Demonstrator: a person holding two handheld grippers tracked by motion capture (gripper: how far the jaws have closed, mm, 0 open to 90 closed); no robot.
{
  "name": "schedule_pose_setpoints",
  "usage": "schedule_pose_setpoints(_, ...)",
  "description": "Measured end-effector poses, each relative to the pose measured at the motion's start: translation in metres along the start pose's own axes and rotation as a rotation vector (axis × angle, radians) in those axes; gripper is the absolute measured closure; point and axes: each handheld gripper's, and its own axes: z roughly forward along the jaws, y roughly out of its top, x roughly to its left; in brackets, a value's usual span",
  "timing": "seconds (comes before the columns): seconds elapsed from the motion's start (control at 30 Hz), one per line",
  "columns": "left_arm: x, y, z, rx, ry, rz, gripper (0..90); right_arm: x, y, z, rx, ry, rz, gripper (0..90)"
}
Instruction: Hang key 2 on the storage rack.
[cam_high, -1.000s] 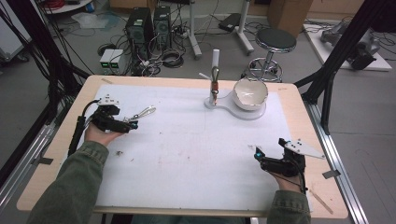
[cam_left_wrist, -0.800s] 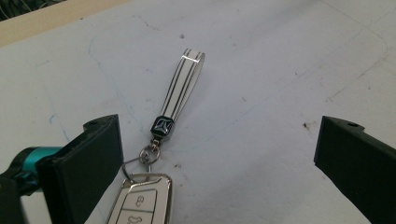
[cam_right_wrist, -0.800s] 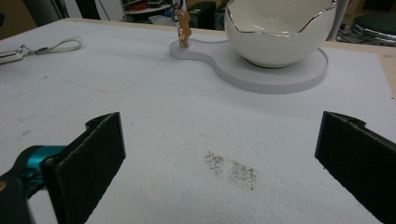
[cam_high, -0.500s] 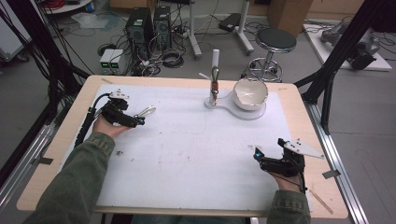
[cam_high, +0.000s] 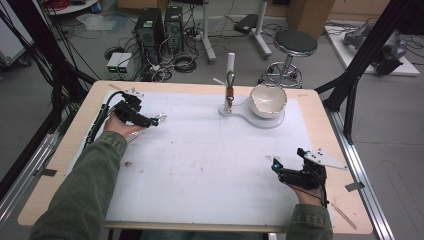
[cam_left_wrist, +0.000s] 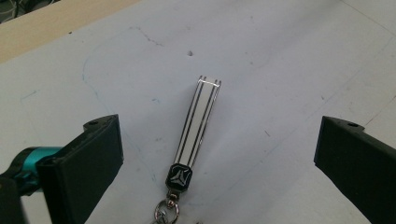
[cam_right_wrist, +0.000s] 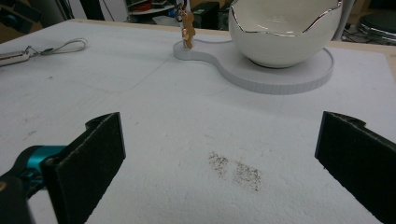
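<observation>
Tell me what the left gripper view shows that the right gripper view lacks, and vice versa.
Left gripper view: the striped keychain strap close up, its black emblem between open jaws. Right gripper view: a white bowl on a grey stand, a hanging key, a dark smudge. Both: the white mat and wide-open jaws.

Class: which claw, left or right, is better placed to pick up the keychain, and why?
Left. The left claw hangs open right over the keychain, its strap between the jaws. The right claw sits across the table, near its front edge.
</observation>
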Motion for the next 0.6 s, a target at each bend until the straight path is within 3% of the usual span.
schedule_pose_setpoints(0.1, 0.003, 0.005, 0.004, 0.018, -0.024, -0.005, 1.8, 0.0, 0.0, 0.0, 0.0, 0.003, 0.0, 0.5)
schedule_pose_setpoints(0.23, 0.009, 0.012, 0.01, 0.06, -0.023, -0.003, 1.8, 0.0, 0.0, 0.0, 0.001, 0.0, 0.002, 0.5)
schedule_pose_setpoints(0.6, 0.013, 0.026, 0.033, 0.104, -0.055, -0.015, 1.9, -0.003, -0.001, -0.002, -0.003, 0.004, 0.011, 0.6)
